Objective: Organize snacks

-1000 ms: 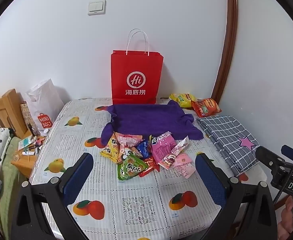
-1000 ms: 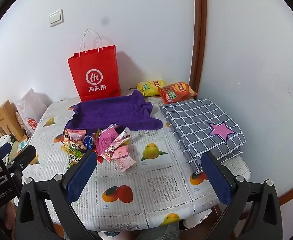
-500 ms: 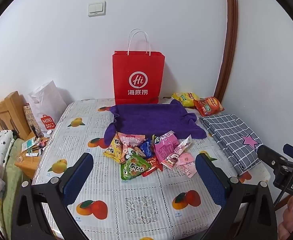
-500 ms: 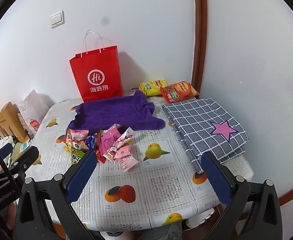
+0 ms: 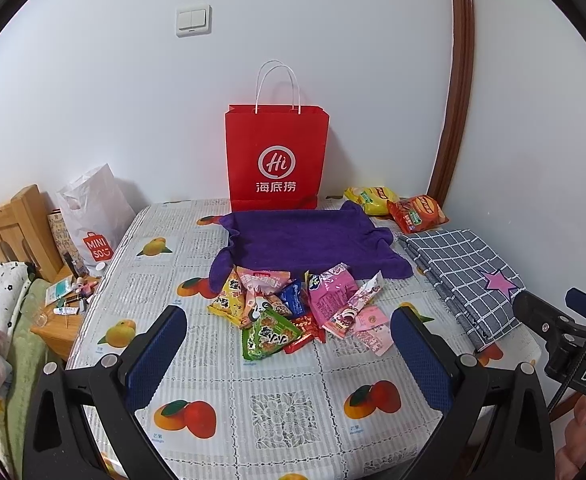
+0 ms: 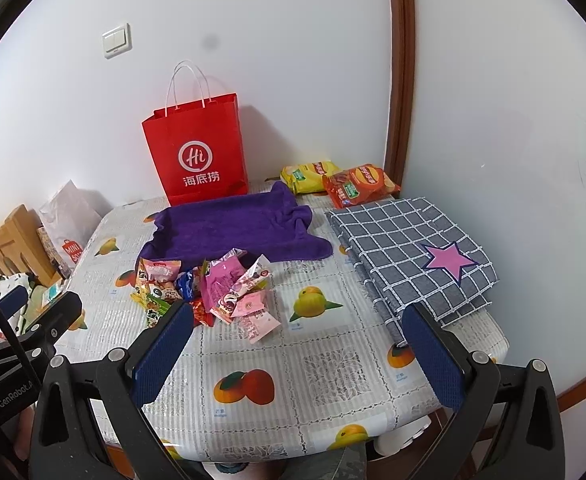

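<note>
Nothing of the sorting looks done yet, judging by how things lie. The snacks sit in one loose heap of small packets near the middle of the worktop, overlapping each other, with the far edge of the heap touching the near edge of a purple towel. The towel is spread flat and bare, so if it is meant as the sorting spot, nothing has been laid out on it. Two bigger chip bags, one yellow and one red, lie at the far right corner by the wall, well apart from the heap. A red paper bag stands upright against the wall just behind the towel; whether it holds anything cannot be told. A folded checked cloth lies on the right side. The left gripper hovers over the near part of the worktop, just short of the heap, its jaws spread wide with nothing between them. The right gripper hangs over the near right of the worktop, jaws likewise wide apart and empty. So the whole job appears to remain: every packet is still to be picked out and placed.
</note>
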